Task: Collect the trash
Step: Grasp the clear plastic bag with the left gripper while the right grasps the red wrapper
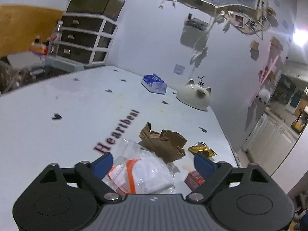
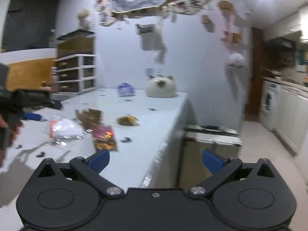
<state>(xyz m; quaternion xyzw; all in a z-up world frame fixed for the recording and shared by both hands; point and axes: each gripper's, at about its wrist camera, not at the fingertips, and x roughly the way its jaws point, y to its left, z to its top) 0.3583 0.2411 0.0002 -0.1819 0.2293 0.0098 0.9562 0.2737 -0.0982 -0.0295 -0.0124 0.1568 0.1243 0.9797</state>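
Trash lies on the white table (image 1: 48,138): a clear plastic bag with an orange strip (image 1: 142,173), torn brown cardboard (image 1: 163,142), a gold wrapper (image 1: 202,150) and a red wrapper (image 1: 193,179). My left gripper (image 1: 153,162) is open, its blue fingers on either side of the plastic bag, just above it. In the right wrist view my right gripper (image 2: 156,160) is open and empty over the table's right edge, with the plastic bag (image 2: 63,129), cardboard (image 2: 89,116), red wrapper (image 2: 105,134) and gold wrapper (image 2: 127,119) ahead to the left.
A blue tissue pack (image 1: 154,83) and a white cat-shaped pot (image 1: 193,96) sit at the table's far end. A bin with a lid (image 2: 209,146) stands on the floor right of the table. A drawer unit (image 1: 84,40) stands behind, kitchen cabinets (image 2: 288,111) to the right.
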